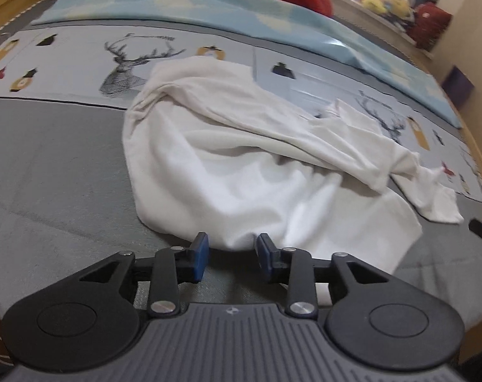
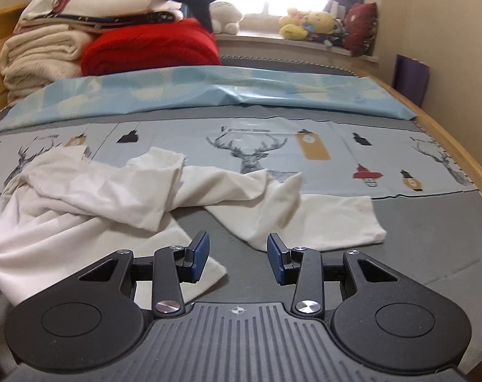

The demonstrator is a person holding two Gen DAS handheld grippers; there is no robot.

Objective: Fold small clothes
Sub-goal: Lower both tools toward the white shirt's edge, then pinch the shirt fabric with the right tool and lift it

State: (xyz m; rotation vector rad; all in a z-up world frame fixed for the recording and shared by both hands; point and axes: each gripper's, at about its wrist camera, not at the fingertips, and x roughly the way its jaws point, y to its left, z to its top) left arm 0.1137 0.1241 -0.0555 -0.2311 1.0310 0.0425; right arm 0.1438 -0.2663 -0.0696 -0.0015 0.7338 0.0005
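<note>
We see a white shirt [image 1: 241, 165] lying in a crumpled heap on the bed [image 1: 50, 159]. It sits partly on the plain grey part of the cover and partly on the strip with the deer pictures [image 1: 126, 67]. Our left gripper [image 1: 231, 251] is just at the near edge of the shirt, and its blue pads [image 1: 200, 251] stand apart with nothing pinched between them. Our right gripper [image 2: 237, 256] is part way open too, and it holds nothing. It hangs over the grey cover, in the gap between two flaps of the white shirt [image 2: 91, 197]. A light blue sheet [image 2: 209, 92] lies farther up the bed. Behind it is a red blanket [image 2: 151, 47] beside a stack of folded cream blankets [image 2: 37, 54]. Soft toys [image 2: 307, 24] sit on the window sill.
</note>
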